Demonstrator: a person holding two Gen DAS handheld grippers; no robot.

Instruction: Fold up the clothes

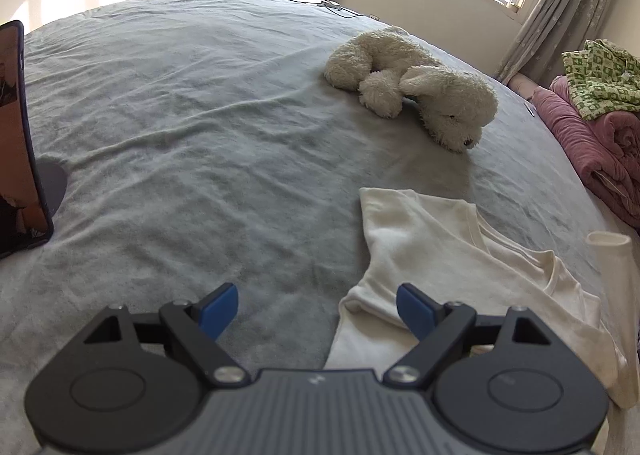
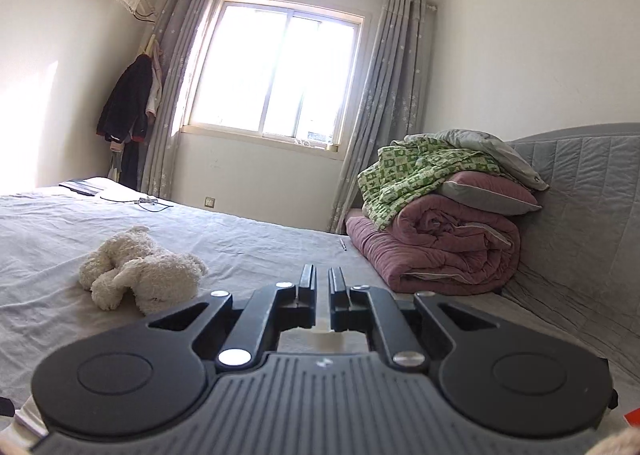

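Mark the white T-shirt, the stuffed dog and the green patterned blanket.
white T-shirt (image 1: 424, 251): left wrist view, on its chest below the collar.
stuffed dog (image 1: 452, 107): left wrist view, on its head.
green patterned blanket (image 2: 416, 175): right wrist view, on its draped front.

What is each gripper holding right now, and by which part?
The left gripper is open, holding nothing. The right gripper is shut on white cloth, seemingly the white shirt's raised sleeve; exact spot hidden.

a white plush dog (image 1: 416, 85) lies on the grey bed sheet (image 1: 180, 115), toward the far side of the bed. at the head end of the bed, a folded pink quilt (image 2: 440, 251) carries a green patterned blanket (image 2: 416, 175) and a pillow (image 2: 492, 191). dark clothes (image 2: 128, 103) hang beside the curtains (image 2: 172, 87) of the bright window (image 2: 276, 75). a phone (image 1: 20, 135) stands at the left edge of the bed.
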